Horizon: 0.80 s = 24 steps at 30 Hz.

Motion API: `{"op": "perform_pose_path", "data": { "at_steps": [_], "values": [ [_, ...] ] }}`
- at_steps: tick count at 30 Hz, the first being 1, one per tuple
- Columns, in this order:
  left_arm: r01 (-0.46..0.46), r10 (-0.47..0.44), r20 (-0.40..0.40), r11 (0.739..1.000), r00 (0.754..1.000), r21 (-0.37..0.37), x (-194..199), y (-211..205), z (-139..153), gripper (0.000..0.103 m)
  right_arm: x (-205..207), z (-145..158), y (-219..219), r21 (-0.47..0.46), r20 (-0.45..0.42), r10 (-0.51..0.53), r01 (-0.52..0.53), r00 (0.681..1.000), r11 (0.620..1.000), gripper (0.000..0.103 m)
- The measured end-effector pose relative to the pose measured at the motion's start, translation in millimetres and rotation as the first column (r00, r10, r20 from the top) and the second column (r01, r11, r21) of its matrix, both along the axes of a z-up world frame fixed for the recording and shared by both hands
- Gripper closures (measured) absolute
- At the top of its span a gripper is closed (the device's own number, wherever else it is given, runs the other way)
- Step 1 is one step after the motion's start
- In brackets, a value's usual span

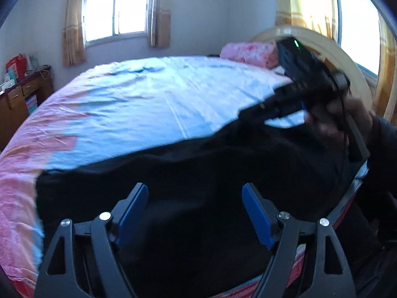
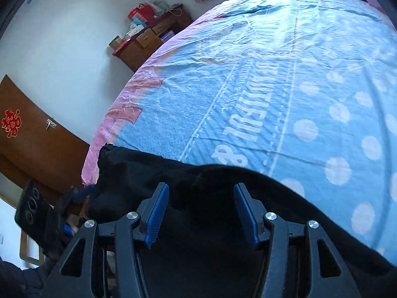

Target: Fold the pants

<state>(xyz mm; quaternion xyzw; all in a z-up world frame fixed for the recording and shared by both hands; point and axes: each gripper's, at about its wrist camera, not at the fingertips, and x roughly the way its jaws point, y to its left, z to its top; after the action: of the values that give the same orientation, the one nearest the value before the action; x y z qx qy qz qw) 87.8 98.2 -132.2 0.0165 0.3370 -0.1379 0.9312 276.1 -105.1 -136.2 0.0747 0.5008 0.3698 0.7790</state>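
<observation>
While the left gripper (image 1: 194, 193) is seen from its own camera, its two blue pads (image 1: 135, 207) are held wide apart, and nothing is clamped between them. Black pants (image 1: 198, 173) fill the gap and spread beyond both fingertips; whether the pads touch the cloth cannot be told. The pants are laid along the near edge of the bed (image 1: 139, 94), their left end stopping short of the pink border of the sheet. To the right, the right gripper (image 1: 263, 106) is seen blurred, carried by a hand (image 1: 347, 124), with its tips at the upper edge of the pants.

From the right wrist camera, the right gripper (image 2: 201, 188) is likewise shown wide open, its blue pads (image 2: 158, 211) parted with nothing pinched. The pants (image 2: 198, 223) lie under and between the fingers, and a raised hump of cloth sits just ahead of the gap; contact cannot be judged. Beyond that hump, the blue sheet (image 2: 285, 87) with white dots and lettering is spread flat. The left end of the pants is seen near the pink edge of the bed, and part of the left gripper (image 2: 72, 198) shows there, mostly hidden.

Farther out, a wooden desk (image 1: 17, 99) with boxes is set against the wall, curtained windows (image 1: 116, 10) are lit brightly, and a pink pillow (image 1: 250, 52) lies at the far side beside a curved wooden headboard (image 1: 352, 74). A brown door (image 2: 29, 136) bearing a red ornament (image 2: 11, 123) is seen at the left of the right wrist view.
</observation>
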Motion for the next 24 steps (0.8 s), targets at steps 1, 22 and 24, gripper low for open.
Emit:
{"op": "perform_pose_path", "data": {
  "at_steps": [1,22,24],
  "values": [
    [0.002,-0.002,-0.016,1.000,1.000,-0.003,-1,-2,-5,0.022,3,-3,2,-0.006,-0.009,-0.002,0.002,1.000,1.000,0.048],
    [0.029,-0.027,-0.022,0.998,0.999,0.064,-4,-7,-29,0.013,46,-36,4,0.051,-0.114,-0.072,0.079,0.991,0.996,0.093],
    [0.027,-0.027,-0.011,0.999,1.000,0.036,-7,-7,-21,0.013,35,-22,-10,0.027,-0.093,-0.108,0.111,0.990,0.994,0.060]
  ]
}}
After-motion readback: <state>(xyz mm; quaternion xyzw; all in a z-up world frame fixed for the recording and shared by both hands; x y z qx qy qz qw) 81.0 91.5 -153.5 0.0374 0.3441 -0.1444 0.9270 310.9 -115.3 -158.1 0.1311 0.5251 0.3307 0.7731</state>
